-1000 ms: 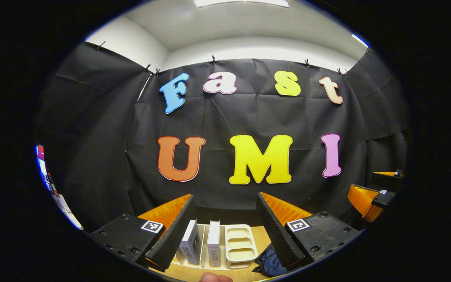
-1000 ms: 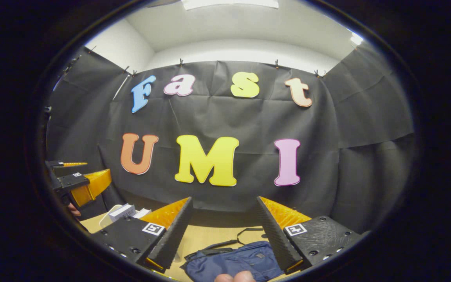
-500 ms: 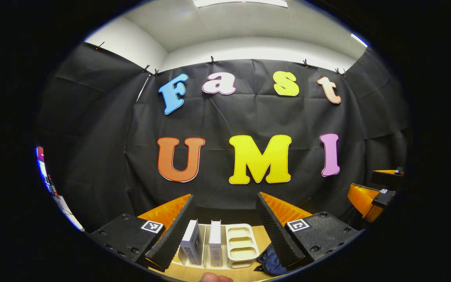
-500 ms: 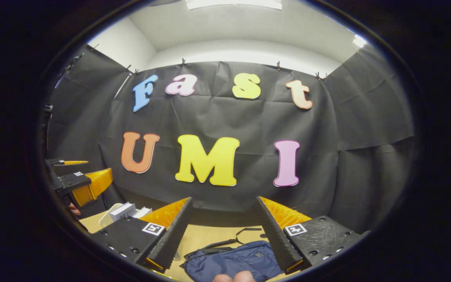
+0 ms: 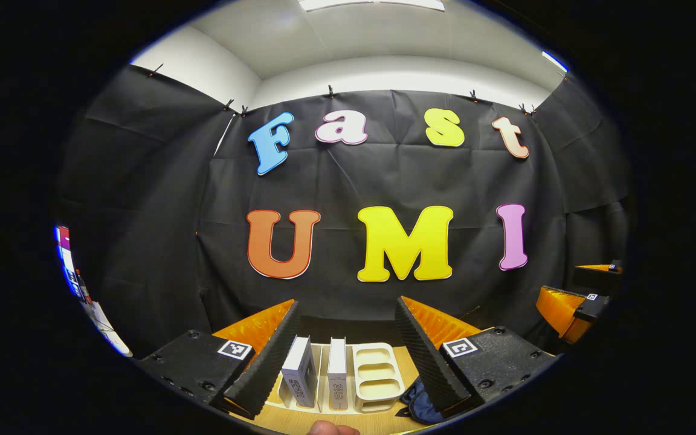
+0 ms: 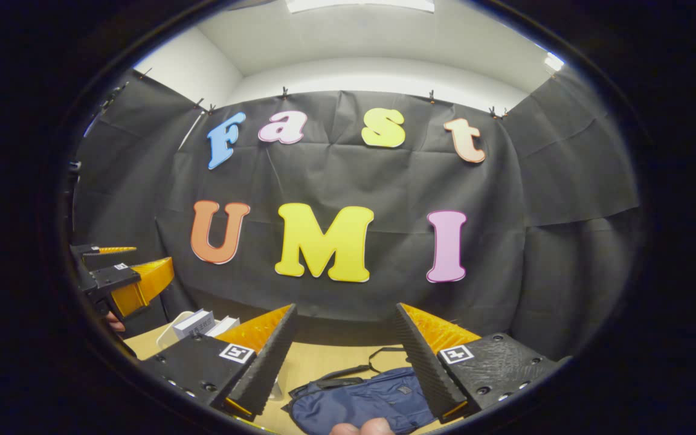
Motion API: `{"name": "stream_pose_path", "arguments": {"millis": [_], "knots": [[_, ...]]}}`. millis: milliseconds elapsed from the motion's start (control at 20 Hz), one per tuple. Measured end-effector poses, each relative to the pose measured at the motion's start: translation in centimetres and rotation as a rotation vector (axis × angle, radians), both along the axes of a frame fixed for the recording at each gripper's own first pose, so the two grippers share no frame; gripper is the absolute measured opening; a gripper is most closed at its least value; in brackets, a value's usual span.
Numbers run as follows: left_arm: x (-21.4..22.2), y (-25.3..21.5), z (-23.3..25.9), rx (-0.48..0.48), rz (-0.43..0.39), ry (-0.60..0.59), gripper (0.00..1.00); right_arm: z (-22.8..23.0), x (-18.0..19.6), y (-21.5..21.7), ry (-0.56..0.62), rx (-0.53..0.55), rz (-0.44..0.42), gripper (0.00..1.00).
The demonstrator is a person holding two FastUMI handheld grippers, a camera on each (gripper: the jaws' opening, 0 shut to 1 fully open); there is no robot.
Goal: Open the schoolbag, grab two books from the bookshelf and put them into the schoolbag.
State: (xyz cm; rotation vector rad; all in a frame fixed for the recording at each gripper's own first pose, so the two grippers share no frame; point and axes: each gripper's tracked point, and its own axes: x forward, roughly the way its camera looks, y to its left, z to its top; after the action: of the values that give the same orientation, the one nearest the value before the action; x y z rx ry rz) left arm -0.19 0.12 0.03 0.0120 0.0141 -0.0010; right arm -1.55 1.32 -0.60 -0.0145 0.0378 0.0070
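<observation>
In the left gripper view my left gripper [image 5: 347,356] stands open above the table, its fingers framing a cream bookshelf rack [image 5: 375,380] that holds two upright white books [image 5: 299,379] [image 5: 336,380]. A corner of the blue schoolbag [image 5: 417,408] peeks out under the right finger. In the right gripper view my right gripper [image 6: 345,356] is open, and the blue schoolbag [image 6: 360,405] lies flat and closed on the wooden table [image 6: 324,365] below it. The left gripper [image 6: 124,281] also appears at the far left there, above the books [image 6: 194,323]. The right gripper [image 5: 571,302] shows at the far right of the left gripper view.
Black cloth walls close the booth behind and at both sides. A dark strap [image 6: 378,356] trails from the bag toward the back wall. A fingertip of the holding hand [image 6: 363,429] shows at the bottom edge.
Both views have shifted slightly; the rack and the schoolbag sit a little lower and closer in frame. Neither gripper has changed its opening.
</observation>
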Motion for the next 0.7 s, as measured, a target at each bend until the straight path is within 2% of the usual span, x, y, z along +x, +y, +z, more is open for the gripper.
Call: {"name": "stream_pose_path", "arguments": {"millis": [50,150,200,250,350,700], "knots": [[0.0,0.1,-0.1,0.003,0.004,0.001,0.99,-0.3,0.0,0.2,0.008,0.003,0.004,0.95],[-0.3,0.5,-0.3,0.004,0.012,0.002,0.98,-1.9,-0.1,0.6,0.042,0.015,0.013,0.98],[-0.5,0.8,-0.4,0.003,0.015,0.002,0.98,-2.8,-0.1,0.8,0.066,0.015,0.016,0.95],[-0.8,1.2,-0.5,0.004,0.017,0.003,0.98,-3.9,-0.1,1.0,0.087,0.016,0.019,0.98],[-0.9,1.4,-0.3,0.009,0.021,0.002,0.98,-6.1,-0.3,1.6,0.129,0.012,0.029,0.95],[-1.2,3.0,-0.2,0.023,0.042,-0.001,0.98,-17.6,-0.9,3.9,0.335,-0.033,0.072,0.96]]}}
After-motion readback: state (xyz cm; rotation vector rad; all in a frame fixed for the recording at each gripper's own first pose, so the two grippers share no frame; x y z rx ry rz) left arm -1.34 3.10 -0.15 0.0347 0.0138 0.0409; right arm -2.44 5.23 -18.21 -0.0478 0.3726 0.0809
